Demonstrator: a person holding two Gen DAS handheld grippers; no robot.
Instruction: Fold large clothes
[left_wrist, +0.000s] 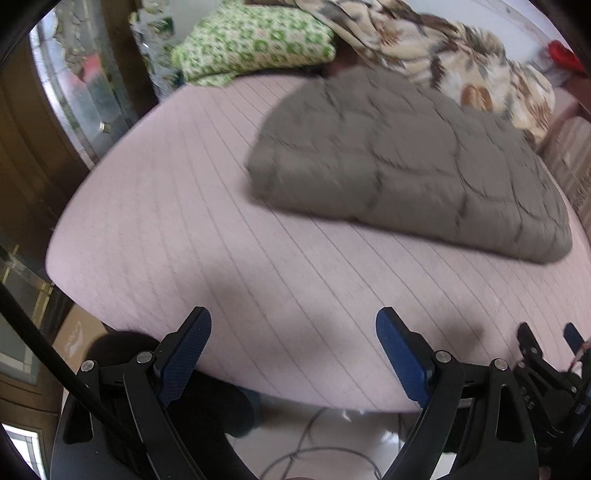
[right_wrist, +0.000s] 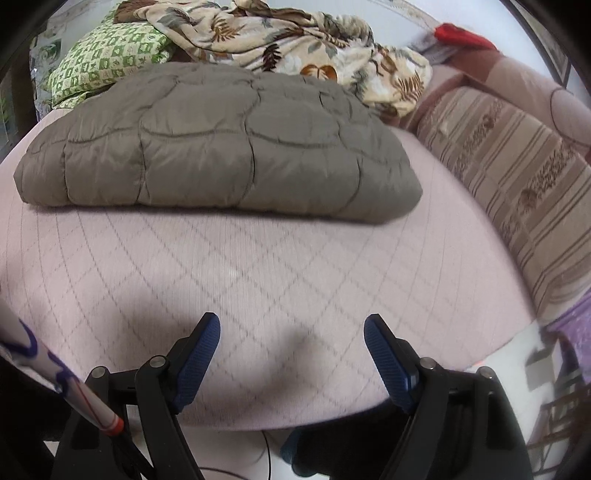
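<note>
A grey-brown quilted padded garment (left_wrist: 406, 166) lies folded into a thick flat bundle on the pink bed (left_wrist: 221, 258). It also shows in the right wrist view (right_wrist: 221, 144), lying across the far part of the bed (right_wrist: 258, 280). My left gripper (left_wrist: 293, 325) is open and empty above the bed's near edge, well short of the garment. My right gripper (right_wrist: 291, 328) is open and empty too, also over the near edge. The right gripper shows at the lower right of the left wrist view (left_wrist: 550, 332).
A green patterned pillow (left_wrist: 251, 48) and a leaf-print blanket (right_wrist: 295, 44) are heaped behind the garment. A striped cushion (right_wrist: 517, 177) lines the bed's right side. A wooden door with glass (left_wrist: 74, 92) stands at the left. Cables (left_wrist: 314, 450) lie on the floor below.
</note>
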